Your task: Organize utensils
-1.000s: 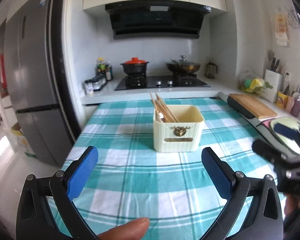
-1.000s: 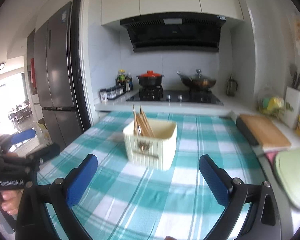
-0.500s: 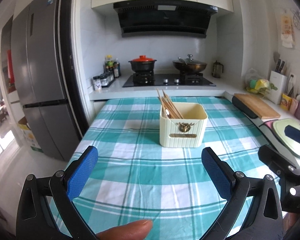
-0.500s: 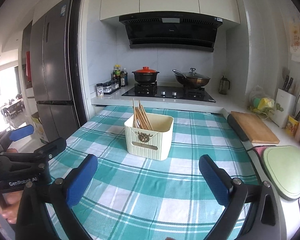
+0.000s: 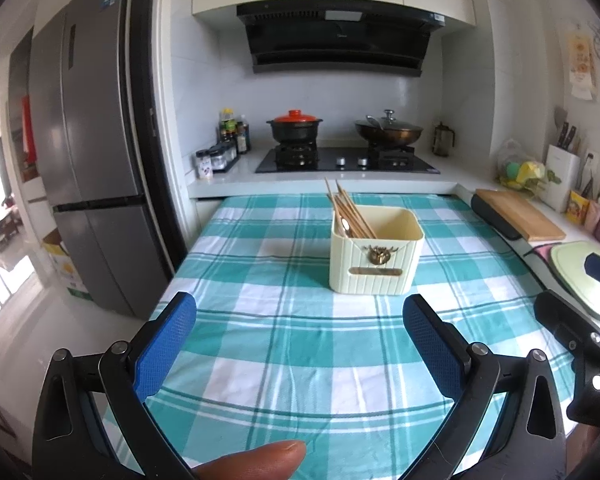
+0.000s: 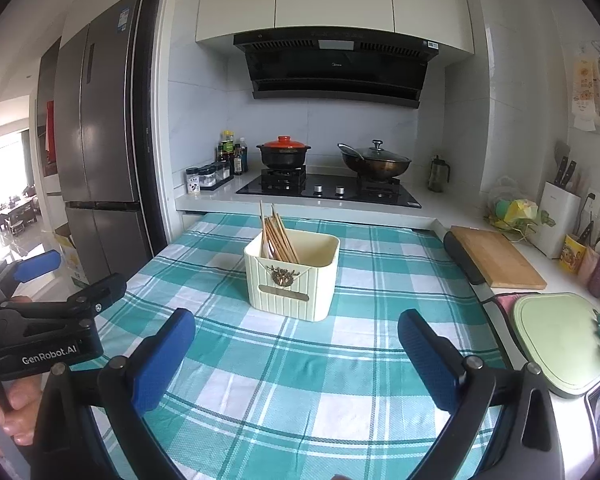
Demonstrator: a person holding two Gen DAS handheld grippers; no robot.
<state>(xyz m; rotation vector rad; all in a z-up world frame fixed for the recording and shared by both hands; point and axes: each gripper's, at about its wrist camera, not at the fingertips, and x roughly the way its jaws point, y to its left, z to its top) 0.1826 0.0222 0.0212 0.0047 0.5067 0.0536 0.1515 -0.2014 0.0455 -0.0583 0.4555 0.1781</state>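
A cream ribbed utensil box (image 5: pixel 374 258) stands on the teal checked tablecloth (image 5: pixel 300 344), with wooden chopsticks (image 5: pixel 350 210) leaning in its left side. It also shows in the right wrist view (image 6: pixel 294 278), chopsticks (image 6: pixel 278 236) inside. My left gripper (image 5: pixel 300 340) is open and empty, held above the cloth well short of the box. My right gripper (image 6: pixel 296 348) is open and empty too, to the right of the left one. No loose utensils show on the cloth.
A wooden cutting board (image 6: pixel 496 256) and a green board (image 6: pixel 560 338) lie on the right counter. A knife block (image 6: pixel 558 220) stands behind. The stove (image 6: pixel 328 190) with two pots is at the back. A fridge (image 6: pixel 100 160) stands at the left.
Both grippers have drawn back and risen from the box, so it looks smaller and further away. Both stay open and empty.
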